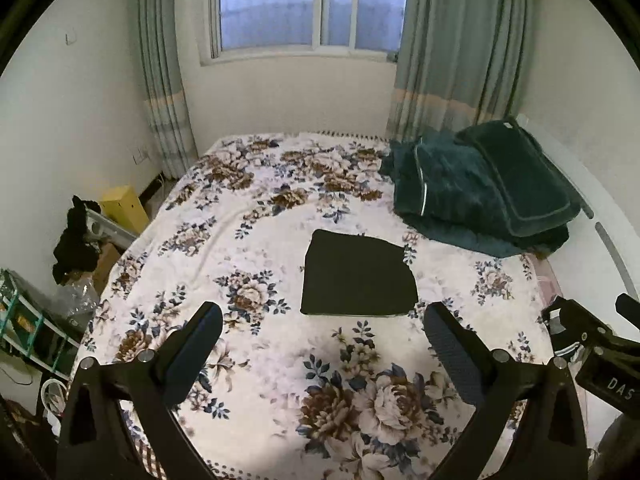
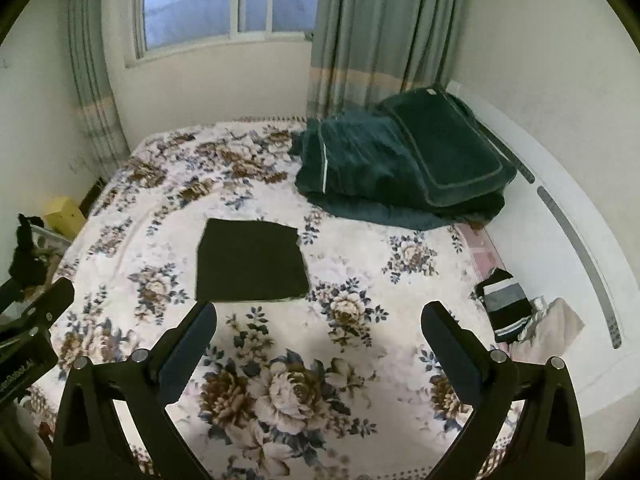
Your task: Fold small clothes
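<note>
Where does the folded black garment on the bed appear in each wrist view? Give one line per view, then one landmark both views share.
Left wrist view: the folded black garment lies just right of centre, beyond the open left claw.
Right wrist view: the garment lies left of centre, beyond the open right claw.
Shared landmark: the dark green bedding pile behind it to the right.

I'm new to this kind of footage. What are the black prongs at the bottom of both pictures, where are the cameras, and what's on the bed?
The prongs are the fingers of two handheld grippers; a person carries one in each hand. Each fisheye camera looks along its own fingers. The left gripper and right gripper are both open and hold nothing. On the floral bedspread lies a folded dark garment, flat and untouched. A dark green quilt is piled at the far right, and striped clothes wait at the right edge.
</note>
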`<state>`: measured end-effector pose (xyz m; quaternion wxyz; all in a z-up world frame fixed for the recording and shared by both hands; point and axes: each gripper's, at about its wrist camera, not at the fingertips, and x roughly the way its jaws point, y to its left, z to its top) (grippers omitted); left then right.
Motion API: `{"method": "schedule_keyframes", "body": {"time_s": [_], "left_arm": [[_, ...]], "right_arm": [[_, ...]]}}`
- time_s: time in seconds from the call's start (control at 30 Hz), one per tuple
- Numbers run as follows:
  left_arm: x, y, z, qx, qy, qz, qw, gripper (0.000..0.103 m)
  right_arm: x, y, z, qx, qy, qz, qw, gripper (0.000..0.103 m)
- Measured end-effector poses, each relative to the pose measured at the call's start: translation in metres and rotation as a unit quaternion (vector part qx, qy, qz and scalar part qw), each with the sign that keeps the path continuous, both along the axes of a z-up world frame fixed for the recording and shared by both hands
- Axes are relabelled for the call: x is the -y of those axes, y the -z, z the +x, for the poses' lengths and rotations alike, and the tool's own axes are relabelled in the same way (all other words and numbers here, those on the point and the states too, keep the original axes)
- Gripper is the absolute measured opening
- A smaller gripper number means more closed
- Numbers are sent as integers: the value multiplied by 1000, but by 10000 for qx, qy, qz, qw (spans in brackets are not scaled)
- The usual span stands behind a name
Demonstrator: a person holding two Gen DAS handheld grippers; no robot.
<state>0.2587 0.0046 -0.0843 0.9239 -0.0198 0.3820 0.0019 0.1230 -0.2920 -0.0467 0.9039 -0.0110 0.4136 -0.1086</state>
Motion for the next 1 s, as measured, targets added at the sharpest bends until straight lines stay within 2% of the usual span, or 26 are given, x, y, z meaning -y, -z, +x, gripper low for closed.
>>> {"method": "schedule_keyframes", "body": {"time_s": [0.2,0.43,1.0], "left_arm": [[0,-24,-35,159,63,76,9998,103],[0,-42,-61,299,118,98,9994,103],[-4,-59,-80,479,-32,59,9988,103]], "right_arm": [[-9,-38,-50,310,-34,-31,9995,103],[-11,-70,-82,544,-134,8,9984,103],[-12,-100,-99,819,-368,44,9959,103]]}}
